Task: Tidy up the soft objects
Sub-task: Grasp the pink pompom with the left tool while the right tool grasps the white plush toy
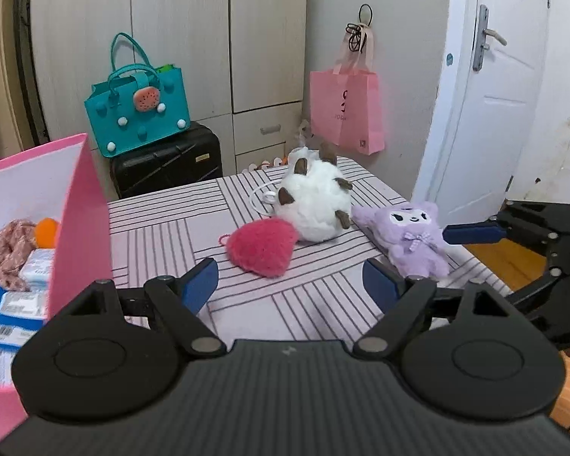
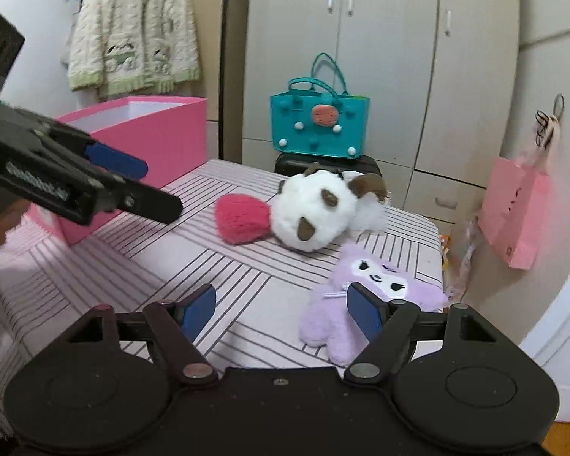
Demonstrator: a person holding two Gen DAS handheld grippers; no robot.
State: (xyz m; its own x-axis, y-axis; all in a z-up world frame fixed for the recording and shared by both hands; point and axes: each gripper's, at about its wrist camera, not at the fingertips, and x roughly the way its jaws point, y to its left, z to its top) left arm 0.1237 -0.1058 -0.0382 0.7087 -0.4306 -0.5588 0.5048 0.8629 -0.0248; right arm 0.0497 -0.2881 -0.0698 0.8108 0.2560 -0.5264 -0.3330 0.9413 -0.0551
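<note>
Three plush toys lie on the striped table [image 1: 163,235]. A fuzzy red heart [image 1: 260,247] touches a white plush with brown patches [image 1: 315,201], and a purple plush [image 1: 410,239] lies to their right near the table edge. My left gripper [image 1: 289,285] is open and empty, short of the heart. My right gripper [image 2: 281,313] is open too. The purple plush [image 2: 364,296] lies partly behind its right finger rather than between the pads. A blue pad of the right gripper [image 1: 475,232] hovers by the purple plush's head.
An open pink box [image 1: 79,209] with packets and a cloth inside stands at the table's left. Behind the table a teal bag [image 1: 140,110] sits on a black suitcase [image 1: 167,163]. A pink paper bag [image 1: 347,110] hangs by the white door [image 1: 486,95].
</note>
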